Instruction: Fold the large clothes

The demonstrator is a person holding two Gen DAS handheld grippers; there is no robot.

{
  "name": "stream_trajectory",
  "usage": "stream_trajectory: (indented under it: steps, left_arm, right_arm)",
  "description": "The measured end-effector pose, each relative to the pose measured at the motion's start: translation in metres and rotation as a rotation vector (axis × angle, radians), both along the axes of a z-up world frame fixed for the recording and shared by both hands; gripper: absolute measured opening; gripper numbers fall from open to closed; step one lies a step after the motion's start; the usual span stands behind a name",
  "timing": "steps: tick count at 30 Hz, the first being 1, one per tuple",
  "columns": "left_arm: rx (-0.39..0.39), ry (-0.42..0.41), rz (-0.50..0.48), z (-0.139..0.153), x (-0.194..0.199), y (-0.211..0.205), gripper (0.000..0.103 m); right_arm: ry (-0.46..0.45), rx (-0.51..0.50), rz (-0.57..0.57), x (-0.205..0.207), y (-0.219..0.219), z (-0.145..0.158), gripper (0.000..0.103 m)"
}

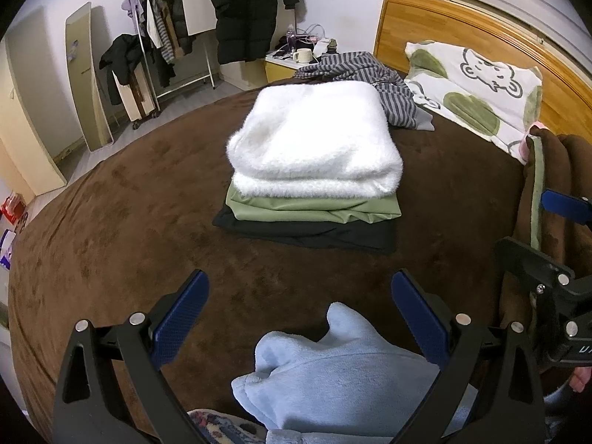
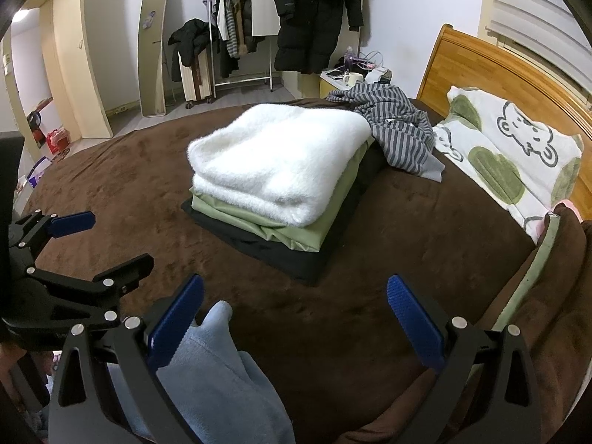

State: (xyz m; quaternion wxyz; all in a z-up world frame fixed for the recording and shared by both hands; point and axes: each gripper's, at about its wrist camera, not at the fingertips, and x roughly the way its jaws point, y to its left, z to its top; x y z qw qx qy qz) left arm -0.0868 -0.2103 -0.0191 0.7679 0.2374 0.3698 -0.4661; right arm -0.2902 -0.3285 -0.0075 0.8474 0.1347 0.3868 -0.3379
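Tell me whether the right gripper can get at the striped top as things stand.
Probably yes, with a long reach. The right gripper is open and empty, and the striped top lies uncovered behind the folded pile. Bare brown blanket right of the pile leaves a way.

Brown bedspread (image 1: 148,222); stack: white fleece (image 1: 314,137), green layer (image 1: 314,209), black base (image 1: 307,233). Grey-striped top (image 1: 373,81). Light-blue fleece (image 1: 333,377). Blue gripper pads (image 1: 181,318).

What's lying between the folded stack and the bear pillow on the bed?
A crumpled striped garment lies there, touching the stack and overlapping the pillow's near corner. Nearer the camera, the gap is bare brown bedcover. The right wrist view shows it best.
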Motion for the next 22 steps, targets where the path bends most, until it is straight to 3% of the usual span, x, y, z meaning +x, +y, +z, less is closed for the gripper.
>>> stream_trajectory:
  steps: [22]
  left_arm:
    - [-0.014, 0.005, 0.05, -0.0008, 0.0074, 0.0034, 0.097]
  right_arm:
    - [0.01, 0.004, -0.001, -0.0039, -0.0034, -0.0002, 0.098]
